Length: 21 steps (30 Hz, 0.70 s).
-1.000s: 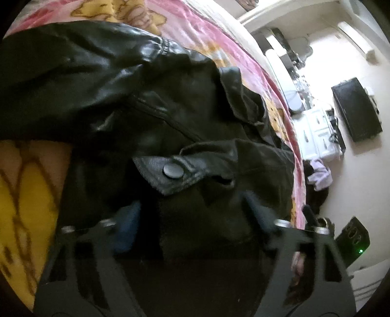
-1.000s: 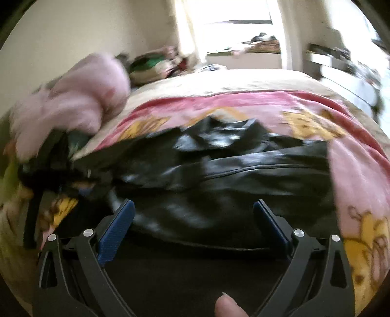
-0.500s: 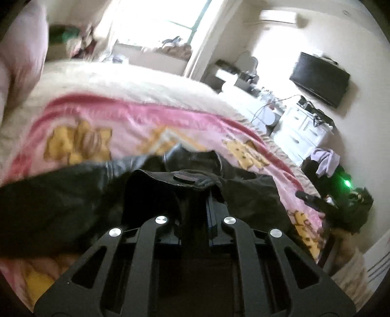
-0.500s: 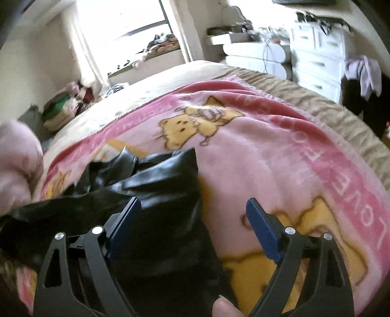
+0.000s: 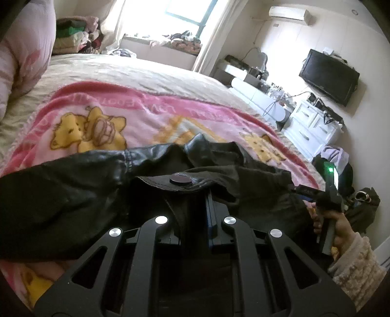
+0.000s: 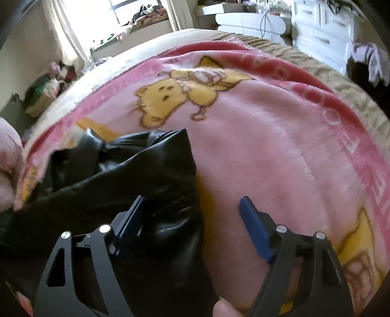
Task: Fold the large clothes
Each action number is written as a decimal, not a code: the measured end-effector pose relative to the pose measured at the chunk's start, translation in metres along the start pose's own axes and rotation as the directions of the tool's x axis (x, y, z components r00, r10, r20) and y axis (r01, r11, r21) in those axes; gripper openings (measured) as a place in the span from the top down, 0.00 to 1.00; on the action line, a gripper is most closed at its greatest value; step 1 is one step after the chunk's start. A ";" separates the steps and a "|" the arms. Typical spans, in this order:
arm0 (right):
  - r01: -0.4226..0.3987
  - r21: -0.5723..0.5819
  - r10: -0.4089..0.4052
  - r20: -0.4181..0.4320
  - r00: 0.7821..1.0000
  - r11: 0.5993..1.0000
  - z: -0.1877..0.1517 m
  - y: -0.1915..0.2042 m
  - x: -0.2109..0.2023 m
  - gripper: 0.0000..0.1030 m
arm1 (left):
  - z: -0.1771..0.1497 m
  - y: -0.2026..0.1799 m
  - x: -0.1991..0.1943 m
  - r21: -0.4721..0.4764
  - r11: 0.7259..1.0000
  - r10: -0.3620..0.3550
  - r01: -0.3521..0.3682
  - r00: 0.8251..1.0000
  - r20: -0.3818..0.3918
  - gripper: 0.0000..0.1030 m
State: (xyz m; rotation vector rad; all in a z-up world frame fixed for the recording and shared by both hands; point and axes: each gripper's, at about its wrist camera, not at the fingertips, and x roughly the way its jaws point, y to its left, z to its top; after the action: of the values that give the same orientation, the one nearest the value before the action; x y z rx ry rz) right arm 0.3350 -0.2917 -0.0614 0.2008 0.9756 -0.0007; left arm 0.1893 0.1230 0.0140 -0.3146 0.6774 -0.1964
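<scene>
The left gripper (image 5: 195, 207) has its jaws pressed almost together on a fold of the black jacket (image 5: 73, 190), approx. at the tab with the snap button (image 5: 180, 180), which lies just ahead of the jaw tips. From this grip the jacket spreads to both sides: a glossy sleeve goes far to the left of the jaws, and the crumpled collar part sits ahead and a bit to the right. Beyond the jaws is the pink blanket (image 5: 151, 107) with yellow bears, on the bed. To the right of the left jaws, at the frame edge, a hand (image 5: 334, 222) in a fluffy sleeve holds the right gripper, w/ a green light above it. In the right wrist view, the right gripper (image 6: 192, 207) has jaws wide apart but closing. The jacket edge (image 6: 156, 175) lies between them on the left side; the left pad (image 6: 132, 217) is over the leather, and I cannot tell if it touches. The right pad (image 6: 253, 226) is over bare blanket (image 6: 280, 151), apart from the jacket. Nothing is pinched there yet. A fingertip (image 6: 225, 308) shows below the jaws at the bottom edge. Far ahead are a window (image 6: 136, 12) and white drawers (image 6: 321, 31).
</scene>
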 end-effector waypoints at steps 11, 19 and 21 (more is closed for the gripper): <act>0.041 -0.009 -0.041 0.025 0.999 0.999 -0.002 0.003 0.002 0.21 | -0.026 0.036 0.048 -0.077 0.985 0.134 -0.152 0.970 -0.204 0.82; -0.097 -0.027 0.100 0.127 0.987 0.995 -0.009 0.009 -0.061 0.17 | -0.009 0.029 0.015 -0.078 0.987 0.128 -0.144 0.975 -0.179 0.56; -0.123 -0.075 0.134 0.160 0.978 0.990 -0.015 0.018 -0.081 0.17 | -0.003 0.024 0.006 -0.062 0.988 0.131 -0.142 0.979 -0.159 0.54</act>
State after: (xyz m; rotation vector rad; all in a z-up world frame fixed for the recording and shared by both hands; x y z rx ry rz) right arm 0.2790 -0.2792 -0.0003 0.2003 0.7955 0.1310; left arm 0.1940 0.1430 0.0005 -0.3241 0.8586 -0.0649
